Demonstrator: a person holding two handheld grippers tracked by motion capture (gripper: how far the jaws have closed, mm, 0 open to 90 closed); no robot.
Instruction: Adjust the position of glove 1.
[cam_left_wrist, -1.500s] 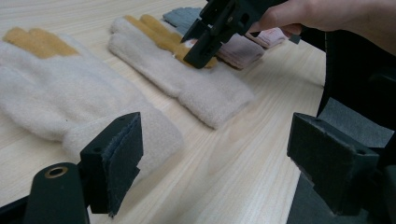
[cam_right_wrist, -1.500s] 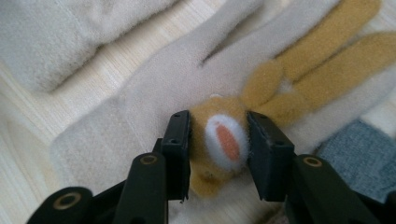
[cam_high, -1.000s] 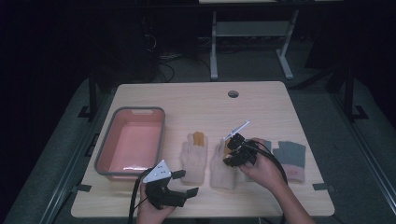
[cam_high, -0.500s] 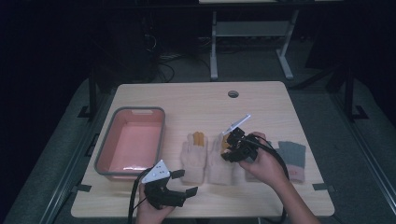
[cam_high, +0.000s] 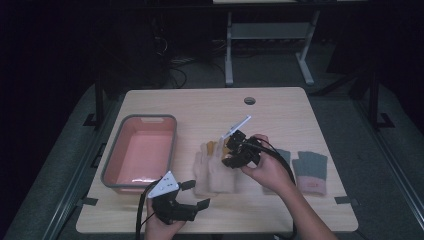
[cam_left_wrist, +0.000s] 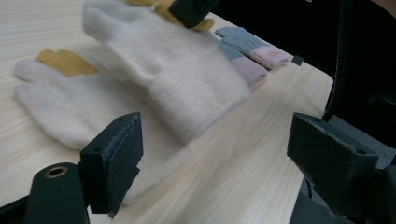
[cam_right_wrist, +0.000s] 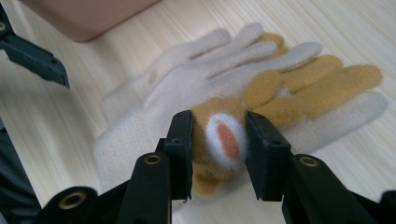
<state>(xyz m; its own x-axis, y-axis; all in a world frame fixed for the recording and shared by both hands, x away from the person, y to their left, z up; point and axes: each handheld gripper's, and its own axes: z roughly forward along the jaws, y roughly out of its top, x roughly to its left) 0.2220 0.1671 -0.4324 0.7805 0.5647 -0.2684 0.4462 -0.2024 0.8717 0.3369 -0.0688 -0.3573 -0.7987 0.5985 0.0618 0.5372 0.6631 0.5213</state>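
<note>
Wooden table (cam_high: 280, 107) seen from above, with a pink tub (cam_high: 141, 149) as landmark near the left edge.

Right of the tub: pair of cream gloves with mustard fingers. One cream glove (cam_high: 204, 165) lying flat on the table, fingers pointing away from the near edge. Second cream glove (cam_right_wrist: 219, 135) pinched at a mustard part bearing a white-and-orange patch, clamped between the two black jaws of the right gripper (cam_right_wrist: 218, 154); seen from the left gripper, this glove (cam_left_wrist: 177, 60) raised off the table above its flat partner (cam_left_wrist: 60, 107), slightly blurred.

Right gripper (cam_high: 231, 152) held in a hand (cam_high: 267, 167) right of the tub, above the cream gloves, closed on the lifted glove.

Farther right of the tub, beyond the hand: pair of grey gloves (cam_high: 310, 170) with pink cuffs, flat on the table, side by side.

Below the tub, at the near table edge: left gripper (cam_high: 192, 195) held low, jaws spread wide with nothing between them, pointing toward the cream gloves (cam_left_wrist: 215, 163).

Far from the tub, near the back edge: round cable hole (cam_high: 249, 100) in the table.
</note>
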